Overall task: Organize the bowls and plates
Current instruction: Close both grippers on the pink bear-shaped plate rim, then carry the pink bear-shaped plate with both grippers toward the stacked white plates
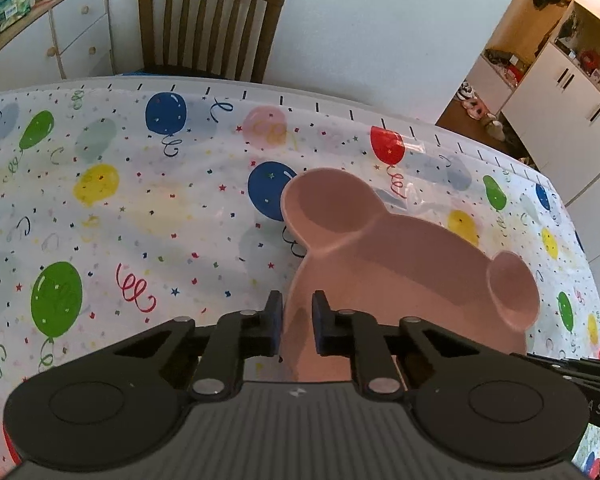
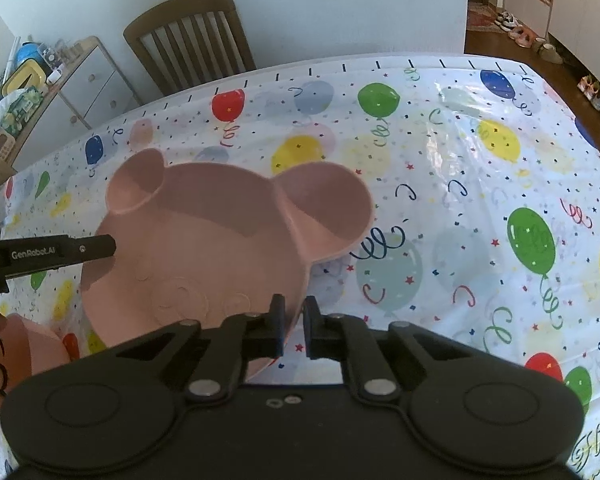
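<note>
Pink bear-shaped divided plastic plate [image 2: 204,248] sits near-centre on the balloon-print tablecloth [image 2: 460,184]. Your left gripper [image 1: 297,322] and right gripper [image 2: 294,326] each pinch its near rim, left and right. It looks light, stiff and slick, so keep both holds on the rim.

Pink bear-shaped plate [image 2: 204,240] on a balloon-print tablecloth [image 2: 460,200]

The plate is a dusty, even pink throughout, ears included, with faint curls embossed in the same pink. The tablecloth is glossy white, printed with red, blue, green, yellow and pale pink balloons, curly streamers, and small stars and confetti specks, with short black dashes along its edge. Both grippers [image 1: 298,322] [image 2: 293,326] are matte black. The chair [image 1: 210,20] behind is dark brown wood.
</note>
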{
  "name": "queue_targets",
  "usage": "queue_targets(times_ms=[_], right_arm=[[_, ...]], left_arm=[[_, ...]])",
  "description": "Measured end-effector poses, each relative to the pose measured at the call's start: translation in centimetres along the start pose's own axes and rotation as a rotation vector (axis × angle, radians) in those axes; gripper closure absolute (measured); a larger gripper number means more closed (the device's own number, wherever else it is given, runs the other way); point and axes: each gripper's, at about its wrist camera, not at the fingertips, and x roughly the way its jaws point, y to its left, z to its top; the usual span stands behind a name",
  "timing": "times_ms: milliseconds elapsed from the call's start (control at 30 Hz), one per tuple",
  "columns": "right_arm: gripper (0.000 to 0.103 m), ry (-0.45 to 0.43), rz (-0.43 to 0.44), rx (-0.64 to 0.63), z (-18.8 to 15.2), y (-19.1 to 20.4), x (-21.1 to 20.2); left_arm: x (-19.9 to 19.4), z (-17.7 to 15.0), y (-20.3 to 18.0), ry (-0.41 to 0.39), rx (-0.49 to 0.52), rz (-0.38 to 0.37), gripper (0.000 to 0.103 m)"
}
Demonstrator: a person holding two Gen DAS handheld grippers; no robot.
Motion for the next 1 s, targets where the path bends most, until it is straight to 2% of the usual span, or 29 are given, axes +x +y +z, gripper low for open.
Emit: queue_targets(times_ms=[567,1000], right_arm=[[0.095,-0.035,0.008,-0.068,-0.7,0.7,-3.9],[0.095,-0.079,0.034,-0.101,-2.8,2.0,-9.7]], left_arm=[[-4.3,-1.5,-0.3,-0.007,0.009,-0.033,0.088],[-11.6,-3.8,-0.4,-0.051,0.025,-0.054,0.088]])
